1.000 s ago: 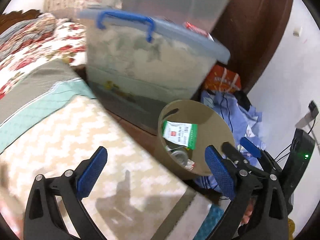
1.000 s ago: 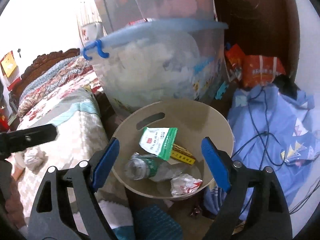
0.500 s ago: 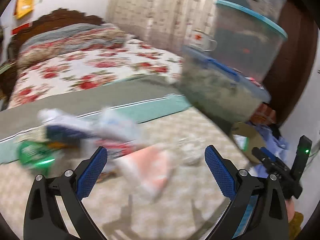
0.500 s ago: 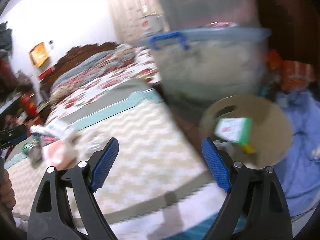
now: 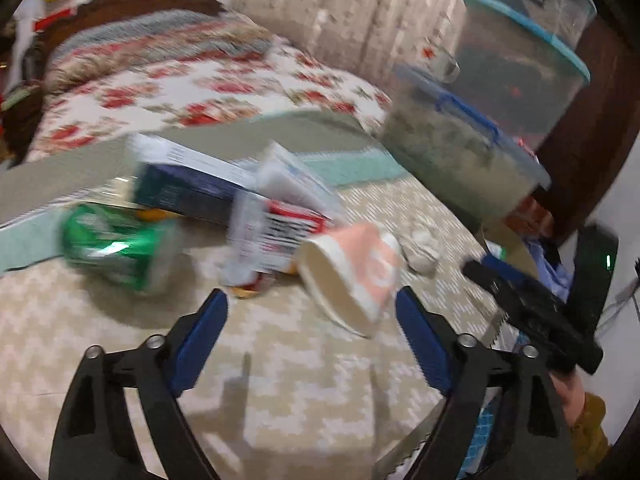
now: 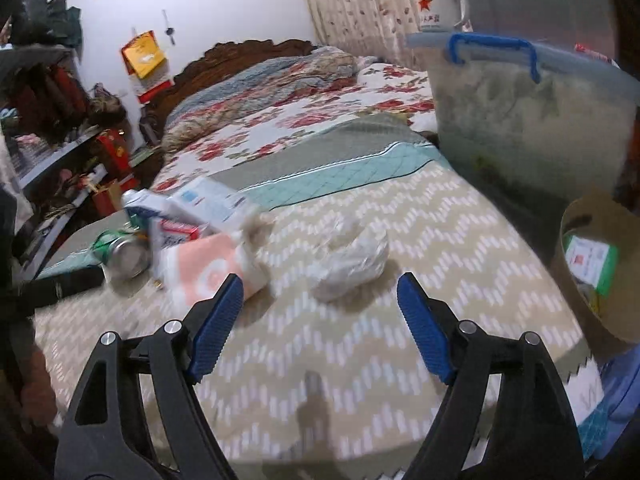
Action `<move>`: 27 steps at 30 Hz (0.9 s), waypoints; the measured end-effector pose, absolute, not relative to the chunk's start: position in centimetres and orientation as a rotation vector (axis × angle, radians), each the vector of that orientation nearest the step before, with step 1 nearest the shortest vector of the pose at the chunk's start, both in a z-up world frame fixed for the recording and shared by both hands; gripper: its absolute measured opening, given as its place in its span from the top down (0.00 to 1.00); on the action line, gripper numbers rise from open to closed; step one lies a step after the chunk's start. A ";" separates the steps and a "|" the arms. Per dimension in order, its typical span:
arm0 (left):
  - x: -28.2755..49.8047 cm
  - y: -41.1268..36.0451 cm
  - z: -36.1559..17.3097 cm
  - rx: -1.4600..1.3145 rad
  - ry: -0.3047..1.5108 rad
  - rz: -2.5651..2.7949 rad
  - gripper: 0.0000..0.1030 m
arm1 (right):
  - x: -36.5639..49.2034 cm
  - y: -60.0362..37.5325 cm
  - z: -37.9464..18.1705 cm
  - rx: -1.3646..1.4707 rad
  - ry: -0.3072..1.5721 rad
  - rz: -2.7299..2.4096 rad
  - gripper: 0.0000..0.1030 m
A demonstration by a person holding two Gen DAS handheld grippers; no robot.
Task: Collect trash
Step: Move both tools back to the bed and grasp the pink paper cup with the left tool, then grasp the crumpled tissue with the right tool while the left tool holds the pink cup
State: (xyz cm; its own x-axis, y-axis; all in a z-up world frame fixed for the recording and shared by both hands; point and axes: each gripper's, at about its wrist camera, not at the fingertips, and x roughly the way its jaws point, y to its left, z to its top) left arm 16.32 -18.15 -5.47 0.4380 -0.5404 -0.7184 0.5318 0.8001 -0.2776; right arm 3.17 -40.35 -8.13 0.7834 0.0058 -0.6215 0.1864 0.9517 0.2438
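Trash lies on the zigzag bed cover (image 5: pixel 304 392): a green can (image 5: pixel 116 248), a dark blue box (image 5: pixel 180 196), a red-and-white carton (image 5: pixel 276 228), a pink paper cup (image 5: pixel 352 272) on its side and a crumpled white wad (image 5: pixel 424 252). My left gripper (image 5: pixel 312 320) hovers just short of the cup, its jaws closing with nothing between them. My right gripper (image 6: pixel 320 312) sits in front of the crumpled wad (image 6: pixel 352 260), jaws closing a little, also empty. The pink cup (image 6: pixel 204 268) lies to its left. The brown bin (image 6: pixel 608 320) at the right holds a green-and-white packet (image 6: pixel 592 260).
Stacked clear storage tubs (image 6: pixel 532 120) with blue lids stand past the bed's corner, an enamel mug (image 6: pixel 436 8) on one. Floral quilts (image 6: pixel 300 104) cover the far bed. Cluttered shelves (image 6: pixel 60 128) line the left wall. Blue cloth (image 6: pixel 624 392) lies beside the bin.
Both views have swung away from the bin and tubs to the trash pile on the bed. The left jaws have narrowed, and the pink cup now lies close ahead of them.
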 end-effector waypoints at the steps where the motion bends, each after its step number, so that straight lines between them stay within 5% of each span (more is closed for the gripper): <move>1: 16.7 -19.1 -6.0 -0.004 0.921 -0.673 0.31 | 4.0 -40.6 -8.3 0.311 0.681 -0.107 0.23; 10: 19.8 -23.2 -9.7 -0.080 1.068 -0.721 0.37 | 9.0 -42.8 -10.5 0.335 0.809 -0.145 0.22; 12: 19.9 -23.7 -10.1 -0.080 1.079 -0.726 0.58 | 9.4 -42.8 -11.1 0.320 0.825 -0.142 0.23; 13: 19.9 -23.8 -10.1 -0.083 1.079 -0.732 0.60 | 9.6 -42.5 -11.5 0.303 0.839 -0.140 0.27; 14: 19.9 -23.7 -10.0 -0.084 1.069 -0.732 0.68 | 9.8 -42.5 -11.8 0.304 0.852 -0.132 0.47; 16: 19.7 -23.6 -9.8 -0.080 1.055 -0.743 0.89 | 9.5 -42.7 -11.7 0.332 0.831 -0.113 0.50; 17: 19.6 -23.5 -9.6 -0.089 1.056 -0.756 0.92 | 9.3 -42.7 -11.7 0.331 0.821 -0.114 0.50; 27: 16.1 -22.1 -8.0 -0.067 1.001 -0.795 0.97 | 6.2 -40.5 -11.0 0.294 0.775 -0.088 0.51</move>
